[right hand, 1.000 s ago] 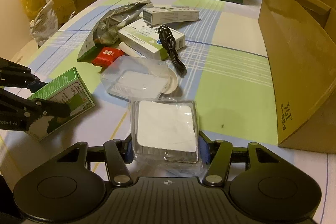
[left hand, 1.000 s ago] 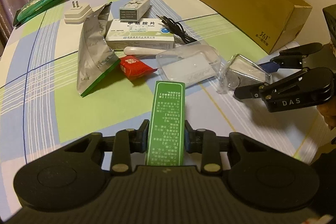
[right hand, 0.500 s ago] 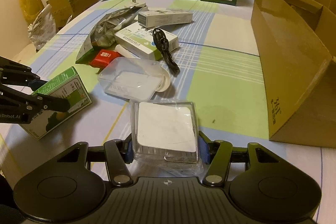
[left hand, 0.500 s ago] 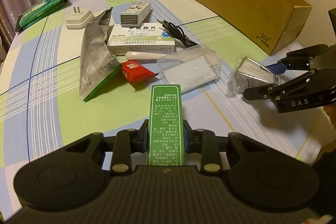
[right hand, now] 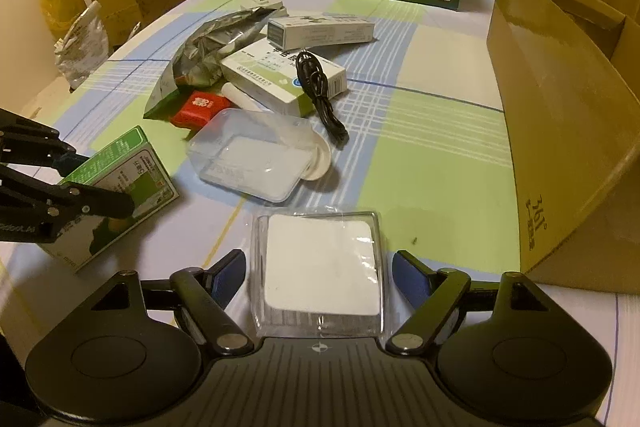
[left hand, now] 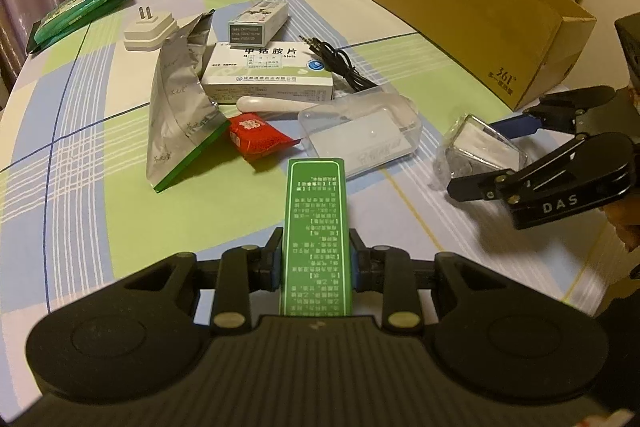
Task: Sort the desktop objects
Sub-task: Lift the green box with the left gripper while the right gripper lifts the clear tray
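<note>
My left gripper (left hand: pixel 316 259) is shut on a green box (left hand: pixel 318 231), held just above the checked tablecloth; it also shows in the right wrist view (right hand: pixel 120 183). My right gripper (right hand: pixel 320 273) is open, its blue pads apart on either side of a clear plastic packet with a white pad (right hand: pixel 320 267). The packet lies between the fingers, and the pads stand clear of it. In the left wrist view the right gripper (left hand: pixel 532 151) and the packet (left hand: pixel 480 147) are at the right.
A pile lies mid-table: a clear plastic case (left hand: pixel 360 135), a red sachet (left hand: pixel 256 135), a foil pouch (left hand: pixel 180 107), a white medicine box (left hand: pixel 272 71), a black cable (left hand: pixel 340 63) and a plug adapter (left hand: pixel 150 31). A cardboard box (left hand: pixel 460 11) stands at the right.
My right gripper has opened and let go of the clear packet. The left gripper still holds the green box and has shifted only slightly.
</note>
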A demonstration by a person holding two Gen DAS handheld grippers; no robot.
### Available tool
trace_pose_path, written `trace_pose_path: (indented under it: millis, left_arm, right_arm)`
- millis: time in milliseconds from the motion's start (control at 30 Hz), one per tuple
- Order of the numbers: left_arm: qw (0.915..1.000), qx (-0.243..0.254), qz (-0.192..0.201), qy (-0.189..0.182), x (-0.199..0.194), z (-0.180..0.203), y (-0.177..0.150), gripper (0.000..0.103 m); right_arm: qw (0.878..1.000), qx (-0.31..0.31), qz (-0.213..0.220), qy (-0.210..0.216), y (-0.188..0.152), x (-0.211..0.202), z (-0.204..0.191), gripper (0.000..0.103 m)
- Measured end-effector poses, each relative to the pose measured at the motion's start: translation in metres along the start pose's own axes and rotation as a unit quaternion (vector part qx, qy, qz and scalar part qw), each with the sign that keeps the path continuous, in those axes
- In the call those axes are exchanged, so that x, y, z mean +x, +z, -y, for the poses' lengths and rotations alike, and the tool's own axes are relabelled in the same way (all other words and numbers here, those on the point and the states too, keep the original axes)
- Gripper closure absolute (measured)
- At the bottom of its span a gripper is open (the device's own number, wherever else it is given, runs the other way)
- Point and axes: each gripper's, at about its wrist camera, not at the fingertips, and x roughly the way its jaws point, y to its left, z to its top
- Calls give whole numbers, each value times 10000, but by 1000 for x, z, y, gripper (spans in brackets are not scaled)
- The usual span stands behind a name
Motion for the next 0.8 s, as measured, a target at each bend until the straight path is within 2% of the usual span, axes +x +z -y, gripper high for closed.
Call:
trace_pose_path:
  millis: [33, 100, 133, 167, 567, 800]
  left_arm:
    - [10000, -5, 18, -12, 0, 0, 0, 77]
    - [10000, -35, 41, -40, 0, -1, 2, 77]
    - [10000, -48, 47, -46, 0, -1, 2, 77]
    - [10000, -60, 51, -51, 0, -1, 3, 77]
    - [9999, 26, -112, 10, 1, 1, 1, 78]
    - [10000, -45, 39, 26, -11, 2, 3, 78]
  right_arm:
    - [10000, 5, -18, -11, 0, 1, 0, 26]
    - [10000, 28, -42, -14, 0, 3, 1, 35]
    - [10000, 36, -25, -34, 0, 3, 1, 43]
    - [10000, 33, -16, -50, 0, 2, 1, 45]
    - [9998, 11, 115, -141, -3, -8, 0, 46]
    - [9995, 56, 253, -158, 2, -26, 1, 47]
